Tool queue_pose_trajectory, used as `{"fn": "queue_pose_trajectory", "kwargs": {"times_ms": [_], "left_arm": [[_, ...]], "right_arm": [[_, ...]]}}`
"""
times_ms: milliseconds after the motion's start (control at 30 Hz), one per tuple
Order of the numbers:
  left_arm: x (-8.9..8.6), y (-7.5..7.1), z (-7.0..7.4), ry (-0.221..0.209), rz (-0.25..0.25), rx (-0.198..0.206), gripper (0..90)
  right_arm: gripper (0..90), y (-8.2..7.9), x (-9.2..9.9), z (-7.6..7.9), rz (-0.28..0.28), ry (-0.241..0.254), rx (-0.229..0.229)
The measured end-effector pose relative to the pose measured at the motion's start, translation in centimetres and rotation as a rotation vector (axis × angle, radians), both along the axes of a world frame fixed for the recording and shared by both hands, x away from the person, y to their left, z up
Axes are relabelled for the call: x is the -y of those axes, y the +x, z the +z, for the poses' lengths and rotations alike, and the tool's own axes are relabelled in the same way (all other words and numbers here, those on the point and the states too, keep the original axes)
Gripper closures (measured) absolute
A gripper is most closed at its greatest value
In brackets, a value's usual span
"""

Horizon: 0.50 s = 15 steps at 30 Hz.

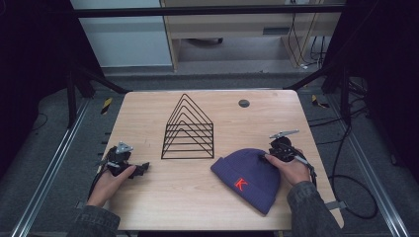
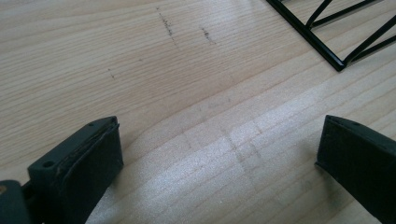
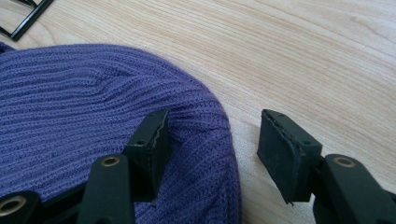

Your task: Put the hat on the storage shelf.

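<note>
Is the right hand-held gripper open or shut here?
Open: the right hand-held gripper has its jaws apart, straddling the hat's edge without clamping it.

A black wire rack (image 1: 188, 129) stands mid-bench (image 1: 148, 187). A purple hat (image 1: 247, 178) with a red K lies near the front right. A grey disc (image 1: 243, 103) sits far back.

Person in grey denim-like sleeves, each hand on a black two-jawed tool: left tool (image 1: 129, 166) and right tool (image 1: 276, 146), both topped by grey three-cornered plates and trailing black cables.
</note>
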<state>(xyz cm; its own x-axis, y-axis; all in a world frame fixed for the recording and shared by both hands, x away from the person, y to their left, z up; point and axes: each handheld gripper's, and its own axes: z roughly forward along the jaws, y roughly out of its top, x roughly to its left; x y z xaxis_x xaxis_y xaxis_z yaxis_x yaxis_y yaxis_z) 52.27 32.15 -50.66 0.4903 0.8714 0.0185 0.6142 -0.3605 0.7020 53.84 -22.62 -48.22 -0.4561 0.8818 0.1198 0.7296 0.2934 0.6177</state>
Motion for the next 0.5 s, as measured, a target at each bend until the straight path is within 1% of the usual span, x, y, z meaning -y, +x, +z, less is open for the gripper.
{"fn": "queue_pose_trajectory", "kwargs": {"times_ms": [133,300,400,500], "left_arm": [[0.00,0.00,0.00,0.000,0.000,0.000,0.0],[0.00,0.00,-0.01,0.000,0.000,0.000,0.0],[0.00,-0.01,-0.01,-0.001,0.000,0.000,0.0],[0.00,0.00,-0.01,-0.001,0.000,0.000,0.0]], "right_arm": [[45.2,-0.02,0.03,-0.07,0.002,-0.002,0.000],[47.7,-0.11,0.16,-0.22,-0.001,0.018,-0.008],[52.5,-0.16,0.20,-0.29,0.002,0.041,-0.017],[56.9,-0.16,0.20,-0.32,0.009,0.051,-0.023]]}}
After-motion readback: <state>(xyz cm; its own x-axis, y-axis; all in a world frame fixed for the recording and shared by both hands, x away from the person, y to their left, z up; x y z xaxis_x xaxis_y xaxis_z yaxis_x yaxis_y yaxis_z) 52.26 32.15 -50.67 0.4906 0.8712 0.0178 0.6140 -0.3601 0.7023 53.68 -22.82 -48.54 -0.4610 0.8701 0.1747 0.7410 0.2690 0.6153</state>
